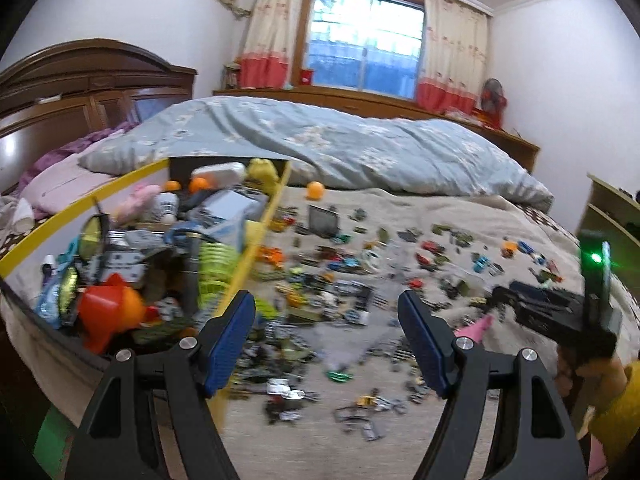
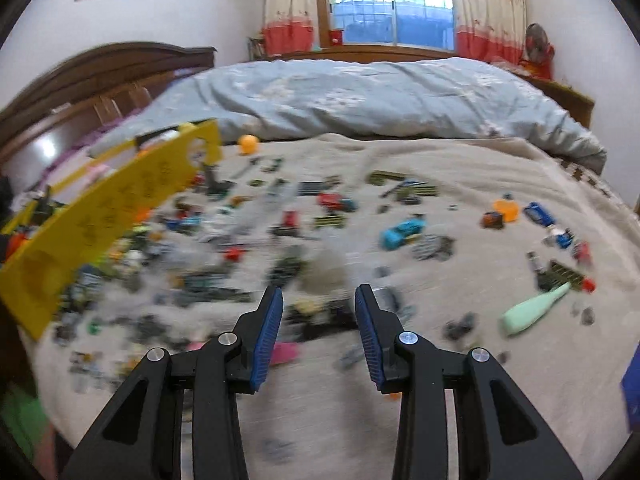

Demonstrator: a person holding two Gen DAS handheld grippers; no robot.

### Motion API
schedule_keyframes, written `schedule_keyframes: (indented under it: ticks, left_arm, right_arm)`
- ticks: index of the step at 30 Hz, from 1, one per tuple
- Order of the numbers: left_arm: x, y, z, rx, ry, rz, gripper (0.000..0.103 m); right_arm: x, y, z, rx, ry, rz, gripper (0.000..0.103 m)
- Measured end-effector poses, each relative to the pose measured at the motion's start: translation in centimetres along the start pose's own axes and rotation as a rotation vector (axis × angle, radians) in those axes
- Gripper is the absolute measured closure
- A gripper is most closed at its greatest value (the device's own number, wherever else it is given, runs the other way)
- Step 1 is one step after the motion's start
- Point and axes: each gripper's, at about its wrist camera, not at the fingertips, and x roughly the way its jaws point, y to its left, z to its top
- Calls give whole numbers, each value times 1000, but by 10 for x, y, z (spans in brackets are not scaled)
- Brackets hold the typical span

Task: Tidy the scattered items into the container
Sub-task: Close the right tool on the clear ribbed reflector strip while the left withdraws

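Note:
Many small toys and bricks (image 1: 332, 272) lie scattered on a beige blanket (image 2: 440, 420). A yellow-rimmed container (image 1: 256, 248) at the left is heaped with toys, among them an orange plastic toy (image 1: 108, 312). My left gripper (image 1: 326, 304) is open and empty, low over the toys just right of the container's rim. My right gripper (image 2: 318, 294) is open and empty above blurred pieces in mid-blanket; the container wall (image 2: 100, 216) is to its left. The right gripper also shows in the left wrist view (image 1: 500, 300). A mint-green bottle shape (image 2: 532, 308) and a blue toy car (image 2: 402, 232) lie to the right.
A blue floral duvet (image 1: 320, 140) is bunched across the far side of the bed. An orange ball (image 1: 315, 190) lies at its edge. A dark wooden headboard (image 1: 80, 80) stands at the left, and a window with curtains (image 1: 364, 40) is behind.

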Motion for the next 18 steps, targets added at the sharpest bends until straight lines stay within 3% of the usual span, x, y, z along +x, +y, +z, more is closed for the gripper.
schedule_keyframes:
  ticks: [7,14,18]
  left_arm:
    - [21,-25,-8,37,76,-36,28]
    - [38,-36,-15,44,130,-48,28]
    - [45,-42,-18,41,157,-62,28]
  right_arm:
    - [26,-12,8,-8,53,37,65]
    - [47,-9,9,-55,130,46,74]
    - [48,-6,9,-76,127,39,76]
